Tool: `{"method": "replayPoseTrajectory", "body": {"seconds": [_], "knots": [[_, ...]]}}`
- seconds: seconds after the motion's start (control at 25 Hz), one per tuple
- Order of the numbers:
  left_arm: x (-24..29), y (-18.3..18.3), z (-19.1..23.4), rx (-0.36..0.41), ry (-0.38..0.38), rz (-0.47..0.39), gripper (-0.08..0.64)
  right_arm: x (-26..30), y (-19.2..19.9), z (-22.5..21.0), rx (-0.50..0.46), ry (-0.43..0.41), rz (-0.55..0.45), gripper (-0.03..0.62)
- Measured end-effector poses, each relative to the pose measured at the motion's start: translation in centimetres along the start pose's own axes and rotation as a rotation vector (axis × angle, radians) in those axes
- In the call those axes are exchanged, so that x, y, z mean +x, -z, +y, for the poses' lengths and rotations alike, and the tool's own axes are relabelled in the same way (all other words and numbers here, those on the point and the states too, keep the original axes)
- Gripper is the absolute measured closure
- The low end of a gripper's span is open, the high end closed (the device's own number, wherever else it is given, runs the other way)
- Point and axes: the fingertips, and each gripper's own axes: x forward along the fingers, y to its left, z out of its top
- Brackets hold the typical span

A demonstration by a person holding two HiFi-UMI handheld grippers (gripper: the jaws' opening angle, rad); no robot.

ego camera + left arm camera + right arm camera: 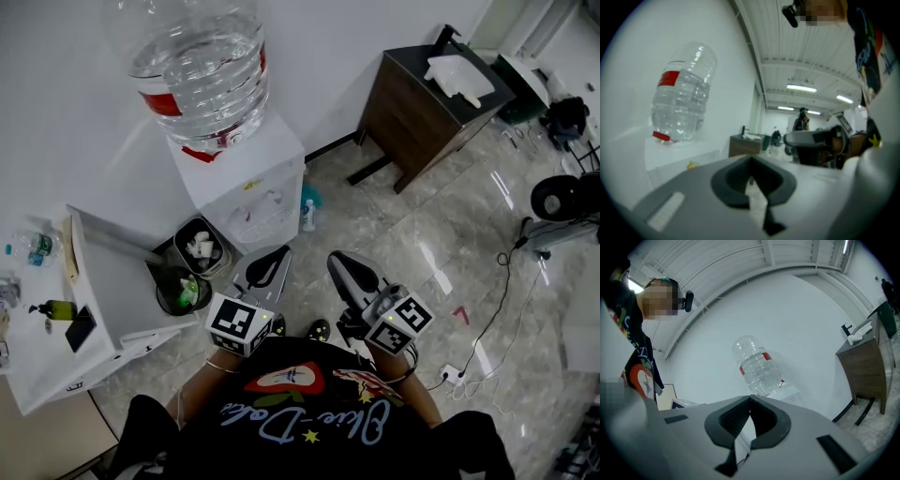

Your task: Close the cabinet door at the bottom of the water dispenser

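Observation:
The white water dispenser [248,187] stands against the wall with a large clear bottle [202,66] upside down on top. From above only its top and upper front show; the bottom cabinet door is hidden. My left gripper [280,253] is shut and empty, held in front of the dispenser and pointing at it. My right gripper [337,260] is shut and empty too, just to the right. In the left gripper view the jaws of the left gripper [751,161] meet below the bottle [682,98]. The right gripper [750,398] likewise points up at the bottle [757,366].
Two small bins [202,248] stand left of the dispenser beside a white table [103,300] with bottles. A spray bottle [307,208] stands on the floor at the dispenser's right. A brown cabinet [427,94] is at the back right. Cables and a power strip [455,373] lie at the right.

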Motion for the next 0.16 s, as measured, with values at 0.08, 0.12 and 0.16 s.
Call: {"method": "replayPoseTrajectory", "body": {"seconds": [0.08, 0.12, 0.16], "knots": [[-0.18, 0.21, 0.14, -0.013, 0.001, 0.002, 0.561, 0.02, 0.06, 0.29, -0.005, -0.003, -0.002, 0.577], [-0.26, 0.27, 0.19, -0.020, 0.002, 0.002, 0.561, 0.01, 0.06, 0.43, -0.008, -0.006, -0.004, 0.577], [-0.33, 0.32, 0.23, -0.027, 0.003, 0.002, 0.561, 0.00, 0.06, 0.58, -0.011, -0.008, -0.005, 0.577]]}}
